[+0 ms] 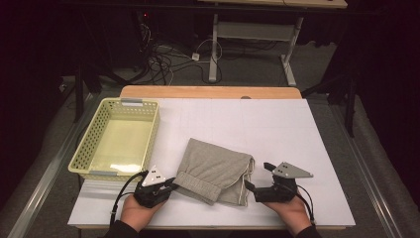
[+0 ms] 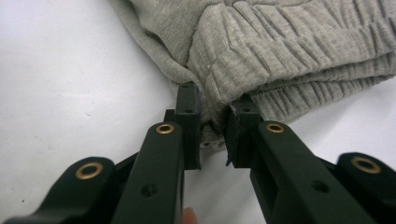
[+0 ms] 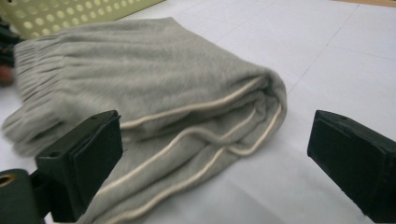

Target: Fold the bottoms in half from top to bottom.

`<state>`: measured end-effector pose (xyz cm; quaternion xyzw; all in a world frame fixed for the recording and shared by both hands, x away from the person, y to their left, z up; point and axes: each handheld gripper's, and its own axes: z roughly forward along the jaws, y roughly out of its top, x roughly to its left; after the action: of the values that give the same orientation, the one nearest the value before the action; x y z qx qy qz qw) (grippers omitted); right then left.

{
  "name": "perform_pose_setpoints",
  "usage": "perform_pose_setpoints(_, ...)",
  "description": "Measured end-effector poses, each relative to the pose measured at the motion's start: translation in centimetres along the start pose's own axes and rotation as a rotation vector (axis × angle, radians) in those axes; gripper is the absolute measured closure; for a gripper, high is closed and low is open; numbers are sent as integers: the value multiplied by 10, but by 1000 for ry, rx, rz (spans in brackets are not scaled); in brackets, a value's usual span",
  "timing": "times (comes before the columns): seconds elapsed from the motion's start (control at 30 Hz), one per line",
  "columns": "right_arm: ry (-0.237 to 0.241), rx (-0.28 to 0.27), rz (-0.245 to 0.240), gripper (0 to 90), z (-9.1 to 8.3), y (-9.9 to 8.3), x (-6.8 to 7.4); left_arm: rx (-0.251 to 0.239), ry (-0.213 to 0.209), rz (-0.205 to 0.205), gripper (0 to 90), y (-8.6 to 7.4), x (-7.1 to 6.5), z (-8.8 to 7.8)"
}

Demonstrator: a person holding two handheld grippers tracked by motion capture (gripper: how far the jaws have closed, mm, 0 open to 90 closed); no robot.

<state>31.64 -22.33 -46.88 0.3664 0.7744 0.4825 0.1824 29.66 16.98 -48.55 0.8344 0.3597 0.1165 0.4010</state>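
Both grippers sit at the table's [image 1: 297, 119] near edge, one in each hand. Left gripper [image 1: 171, 186]: jaws narrow, clamped on the ribbed waistband corner of the folded grey garment [image 1: 218, 171]; fabric is pinched between the pads in the left gripper view. Right gripper [image 1: 256, 178]: jaws wide, nothing between them, just beside the garment's piped edge. Garment lies flat between the two grippers. Perforated yellow basket [image 1: 86, 144] stands at the table's left, near the garment.

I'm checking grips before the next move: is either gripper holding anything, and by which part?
The left gripper pinches the folded grey garment at the corner of its ribbed elastic band. The right gripper stands open beside the garment's folded edge, holding nothing.
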Motion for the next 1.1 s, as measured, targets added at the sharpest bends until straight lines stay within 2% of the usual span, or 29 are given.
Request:
perform_pose_setpoints(0.2, -17, 11, 17, 0, 21, 12, -8, -1, 2, 4, 761, 0, 0, 0)
perform_pose_setpoints(0.33, -30, -2, 19, 0, 30, 20, -13, -1, 3, 4, 759, 0, 0, 0)
perform_pose_setpoints(0.6, -26, -8, 14, 8, 46, 31, -17, 2, -4, -8, 756, 0, 1, 1)
perform_pose_setpoints(0.8, -42, -29, 71, 178, 61, 45, -21, 6, -4, -6, 756, 0, 1, 1)
perform_pose_setpoints(0.83, -42, -29, 71, 178, 61, 45, -21, 6, -4, -6, 756, 0, 1, 1)
perform_pose_setpoints(0.87, -39, -20, 95, 240, 64, 46, -24, 6, -3, -5, 756, 0, 1, 1)
perform_pose_setpoints(0.93, -39, 3, 115, 284, 67, 44, -26, 6, -5, -7, 756, 0, 1, 1)
perform_pose_setpoints(1.0, -44, 45, 119, 312, 69, 40, -28, 6, -7, -7, 756, 0, 1, 1)
perform_pose_setpoints(1.03, -44, 45, 119, 312, 69, 40, -28, 6, -7, -8, 756, 0, 1, 1)
perform_pose_setpoints(1.07, -45, 72, 139, 331, 70, 36, -31, 7, -7, -7, 756, 0, 1, 1)
perform_pose_setpoints(1.1, -42, 77, 142, 338, 69, 35, -32, 7, -8, -7, 756, 0, 1, 1)
